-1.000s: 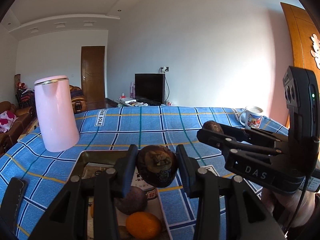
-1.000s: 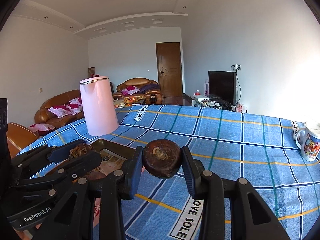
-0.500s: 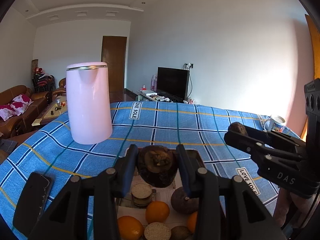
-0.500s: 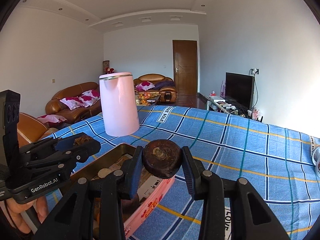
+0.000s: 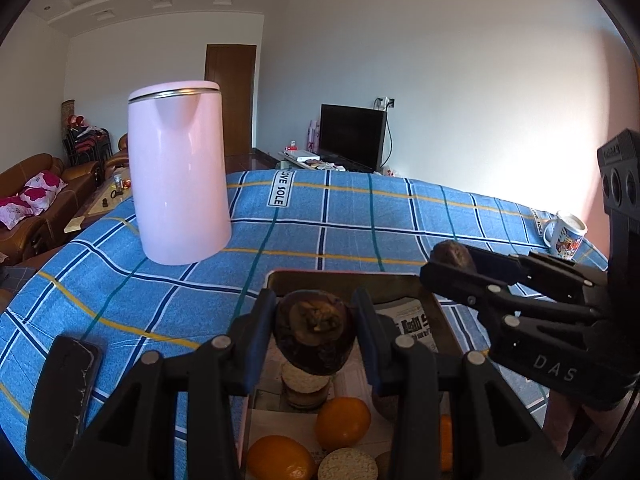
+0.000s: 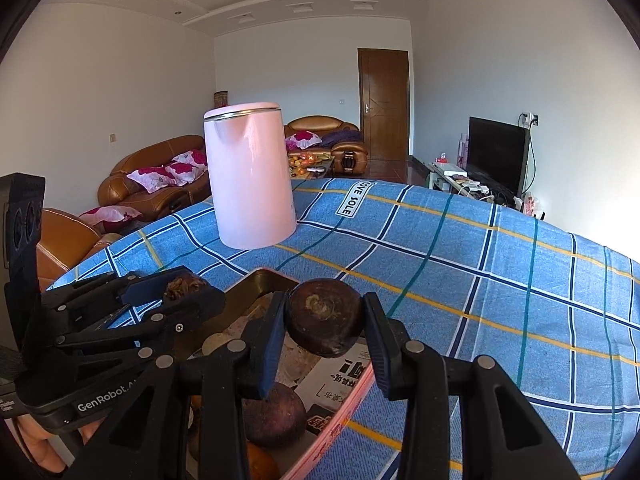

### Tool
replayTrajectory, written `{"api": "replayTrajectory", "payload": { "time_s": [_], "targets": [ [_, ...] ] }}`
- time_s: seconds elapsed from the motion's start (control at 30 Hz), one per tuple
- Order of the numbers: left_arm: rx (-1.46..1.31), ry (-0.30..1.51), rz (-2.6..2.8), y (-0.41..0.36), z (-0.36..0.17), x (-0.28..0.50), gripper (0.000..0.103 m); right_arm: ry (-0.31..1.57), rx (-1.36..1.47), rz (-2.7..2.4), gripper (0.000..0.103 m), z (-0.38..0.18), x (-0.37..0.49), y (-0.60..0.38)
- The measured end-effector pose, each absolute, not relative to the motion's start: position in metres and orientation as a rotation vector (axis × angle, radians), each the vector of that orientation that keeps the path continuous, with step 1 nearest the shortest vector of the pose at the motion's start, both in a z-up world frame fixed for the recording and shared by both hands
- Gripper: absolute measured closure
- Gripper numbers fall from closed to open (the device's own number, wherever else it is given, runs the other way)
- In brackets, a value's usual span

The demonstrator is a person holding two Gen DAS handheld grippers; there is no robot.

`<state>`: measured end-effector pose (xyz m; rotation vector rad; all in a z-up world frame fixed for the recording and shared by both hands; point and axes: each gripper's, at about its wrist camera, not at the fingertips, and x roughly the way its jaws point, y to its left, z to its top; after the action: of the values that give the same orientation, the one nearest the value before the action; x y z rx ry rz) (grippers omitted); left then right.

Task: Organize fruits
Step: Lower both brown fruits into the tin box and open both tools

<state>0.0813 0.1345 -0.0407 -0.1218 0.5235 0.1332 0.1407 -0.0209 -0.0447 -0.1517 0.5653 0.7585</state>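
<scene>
Kettle (image 5: 182,184) behind tray (image 5: 344,277), oranges (image 5: 343,423) in tray, mug (image 5: 566,234) far right

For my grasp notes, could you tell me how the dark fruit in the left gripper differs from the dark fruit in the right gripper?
The left gripper clamps the left fruit, whose facing end carries a ragged, dried brown calyx; the right gripper clamps the right fruit, whose facing end is smoother, with only a small flat scar. The left fruit looks slightly taller than wide; the right fruit looks rounder. Both are dark brown-purple and are held above the tin tray.

"GenRobot" on left tongs (image 6: 186,300), "DAS" on right tongs (image 5: 448,264)
</scene>
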Motion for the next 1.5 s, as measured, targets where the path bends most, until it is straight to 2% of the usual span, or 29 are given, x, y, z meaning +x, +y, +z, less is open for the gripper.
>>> {"api": "replayTrajectory", "payload": {
  "time_s": [0.8,1.5],
  "targets": [
    [-0.094,0.625,0.118,0.135,-0.061,0.093,0.062,0.752,-0.241,0.739,0.063,-0.081,0.156,0.007],
    [-0.087,0.638,0.126,0.139,-0.064,0.090,0.059,0.788,-0.231,0.767,0.062,-0.086,0.154,0.010]
  ]
}}
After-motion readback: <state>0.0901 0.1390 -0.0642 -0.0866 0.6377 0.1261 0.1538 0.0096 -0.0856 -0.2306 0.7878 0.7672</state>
